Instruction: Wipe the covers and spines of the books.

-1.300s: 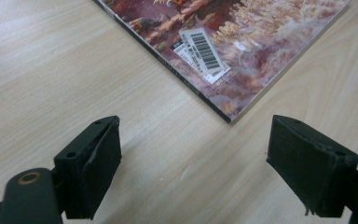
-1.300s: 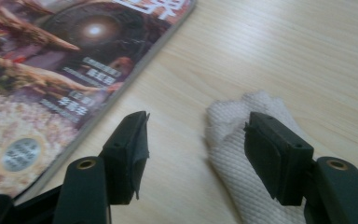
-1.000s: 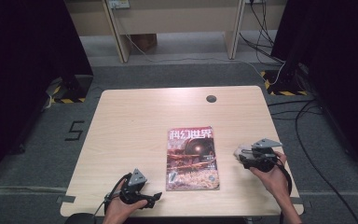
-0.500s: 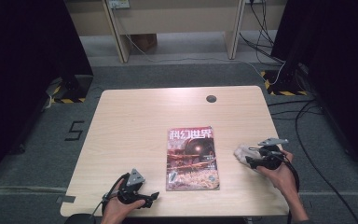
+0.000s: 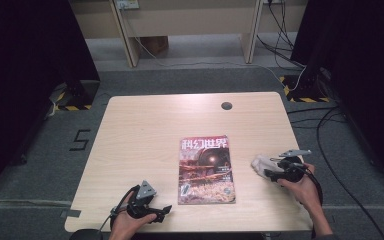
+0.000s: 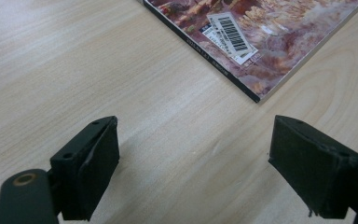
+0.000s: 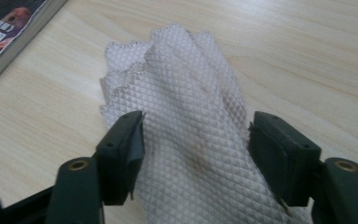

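Note:
A magazine [image 5: 205, 170] with a red-brown cover lies flat at the table's middle front; its corner [image 6: 261, 32] reaches into the left gripper view. Right of it lies a crumpled white quilted cloth [image 5: 259, 162]. My right gripper [image 5: 268, 170] is low over the cloth [image 7: 186, 84], which runs between its jaws. Those jaws have just been closing; the pads stand at the cloth's edges without pinching it. My left gripper [image 5: 166, 210] rests near the front edge, left of the magazine. It is open over bare wood [image 6: 209, 154].
The light wooden table [image 5: 145, 130] has a dark round cable hole [image 5: 226, 105] near its far edge. Beyond it stand desk legs, with cables trailing over grey floor at the right. The magazine's edge [image 7: 4, 28] lies just left of the cloth.
My right gripper has sunk toward the table and shifted slightly toward the near right, at the cloth. The cloth, the magazine and my left gripper have stayed where they were.

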